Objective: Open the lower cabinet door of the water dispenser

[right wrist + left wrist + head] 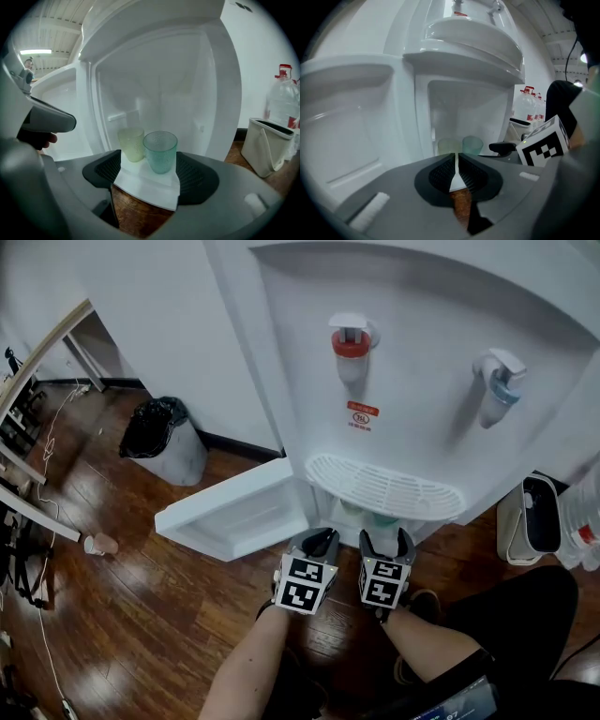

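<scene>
- Bin [167,442], black liner: upper left of the head view, on wood floor [141,615].
- Lower cabinet door [230,514], white: left of centre, standing open, swung out to the left of the water dispenser [422,390].
- Left claw [322,538]: lower centre, closed to a thin slit, empty.
- Right claw [384,541]: just right of it, jaws wide apart, gripping nothing.
- Yellowish cup [131,144] and green cup [160,151]: side by side inside the open cabinet, beyond the right claw.
- White pail [527,519]: right edge.
</scene>
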`<state>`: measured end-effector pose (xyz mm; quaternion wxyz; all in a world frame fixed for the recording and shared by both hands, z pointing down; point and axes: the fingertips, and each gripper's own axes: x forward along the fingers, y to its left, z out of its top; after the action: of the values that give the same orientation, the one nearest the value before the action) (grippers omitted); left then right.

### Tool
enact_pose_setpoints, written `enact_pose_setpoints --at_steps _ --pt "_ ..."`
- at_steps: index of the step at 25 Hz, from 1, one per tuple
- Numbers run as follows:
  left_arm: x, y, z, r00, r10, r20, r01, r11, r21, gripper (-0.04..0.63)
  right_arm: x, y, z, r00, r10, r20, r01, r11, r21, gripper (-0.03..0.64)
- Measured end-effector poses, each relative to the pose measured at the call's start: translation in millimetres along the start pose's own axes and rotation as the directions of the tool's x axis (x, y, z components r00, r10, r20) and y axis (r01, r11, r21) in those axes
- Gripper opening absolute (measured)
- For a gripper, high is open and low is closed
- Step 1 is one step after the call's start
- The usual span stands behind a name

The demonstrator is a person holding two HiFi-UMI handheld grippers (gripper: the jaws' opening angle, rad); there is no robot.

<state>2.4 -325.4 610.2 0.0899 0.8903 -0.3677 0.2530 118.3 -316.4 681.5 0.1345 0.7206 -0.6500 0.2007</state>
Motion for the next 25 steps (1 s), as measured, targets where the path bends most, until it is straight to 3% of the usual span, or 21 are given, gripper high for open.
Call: enact_pose_setpoints --at_steps 10,25 --pt "20 10 -6 0.999 -0.032 0.012 0.033 0.998 -0.054 0.071 30 -7 -18 0.997 -0.068 -0.038 0.070 0.996 0.049 0.417" --pt "23 16 -19 0.995 -0.101 0.017 0.101 0.995 -0.021 0.071 59 -20 -23 0.984 -0.173 -0.039 0.175 0.983 0.054 0.410"
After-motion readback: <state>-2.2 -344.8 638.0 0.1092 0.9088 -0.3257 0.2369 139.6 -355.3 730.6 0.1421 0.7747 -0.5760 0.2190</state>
